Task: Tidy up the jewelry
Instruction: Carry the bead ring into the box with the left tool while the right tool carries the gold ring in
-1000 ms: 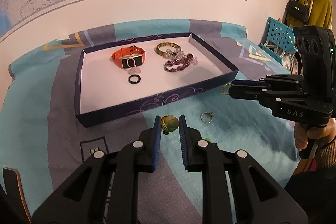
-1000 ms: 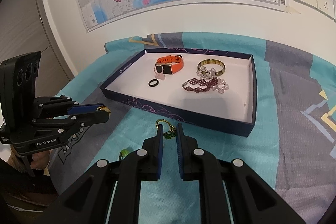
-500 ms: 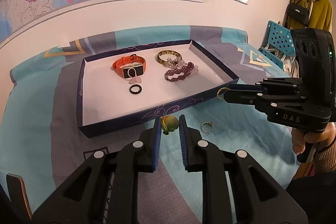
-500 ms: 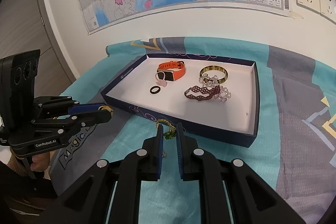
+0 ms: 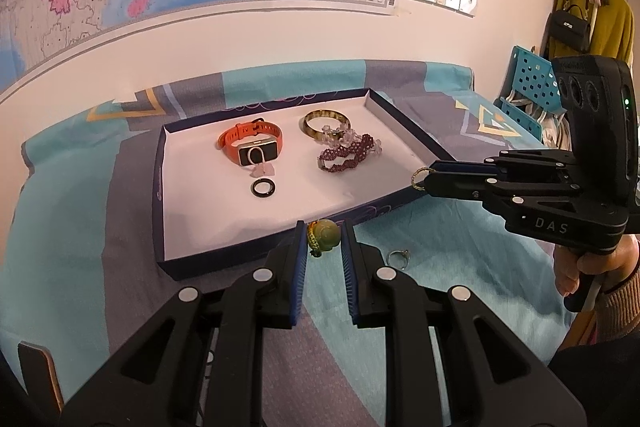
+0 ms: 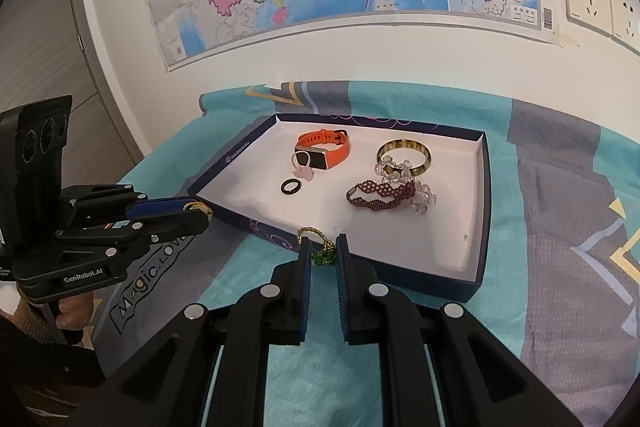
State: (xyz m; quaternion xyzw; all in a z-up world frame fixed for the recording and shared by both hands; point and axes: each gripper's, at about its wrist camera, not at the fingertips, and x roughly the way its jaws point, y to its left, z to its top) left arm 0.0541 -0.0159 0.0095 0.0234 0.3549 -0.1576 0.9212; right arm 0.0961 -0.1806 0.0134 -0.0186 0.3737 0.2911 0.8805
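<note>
A navy tray (image 5: 158,203) with a white floor holds an orange watch (image 5: 250,143), a black ring (image 5: 263,187), an amber bangle (image 5: 326,121) and a purple beaded bracelet (image 5: 348,157). My left gripper (image 5: 323,237) is shut on a green stone pendant (image 5: 325,234), held just short of the tray's front wall. My right gripper (image 6: 322,251) is shut on a gold ring with green beads (image 6: 316,239), by the tray's front wall (image 6: 440,277). In the left wrist view the right gripper (image 5: 424,183) shows the gold loop (image 5: 419,178) at its tips.
A small silver ring (image 5: 398,257) lies on the teal and grey cloth in front of the tray. A wall with a map stands behind the table. A blue crate (image 5: 528,87) and hanging bags stand at the far right.
Both grippers have risen and moved toward the tray with their pieces still held. The tray now looks closer and is seen from higher.
</note>
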